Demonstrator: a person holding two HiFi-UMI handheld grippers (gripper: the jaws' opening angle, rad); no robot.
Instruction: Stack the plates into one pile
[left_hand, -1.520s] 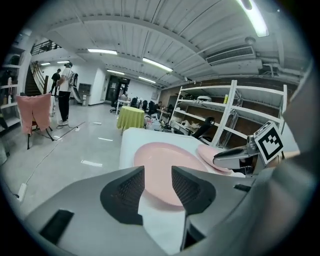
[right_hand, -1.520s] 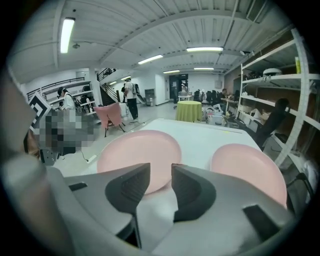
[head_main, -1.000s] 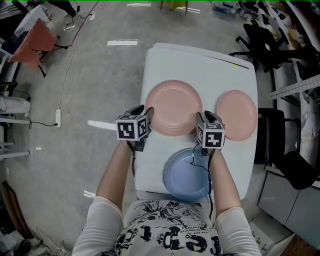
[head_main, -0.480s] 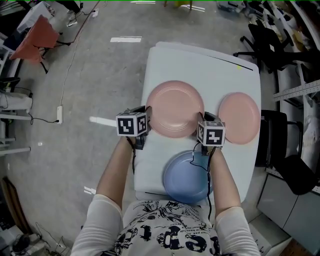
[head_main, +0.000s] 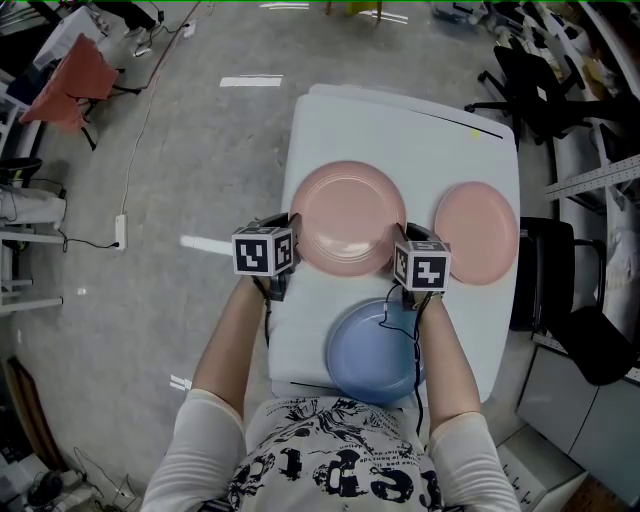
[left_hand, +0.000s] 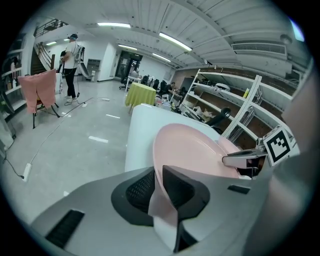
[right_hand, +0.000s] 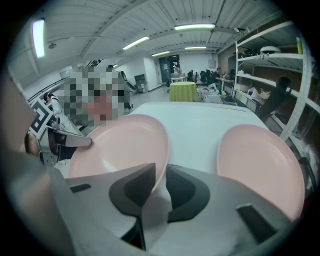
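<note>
Pink and glossy, the large pink plate is round, with no long axis; it lies face up, a shallow well inside a raised rim, mid-way across the white table. The left gripper is at its left rim and the right gripper at its right rim; both pairs of jaws are closing, dark pads on the rim between them. 2 more plates lie apart: a small pink plate to the right, a blue plate nearer the person

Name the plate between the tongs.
The larger pink plate: left tongs and right tongs are closing on its rim; the smaller pink plate and blue plate lie free.
</note>
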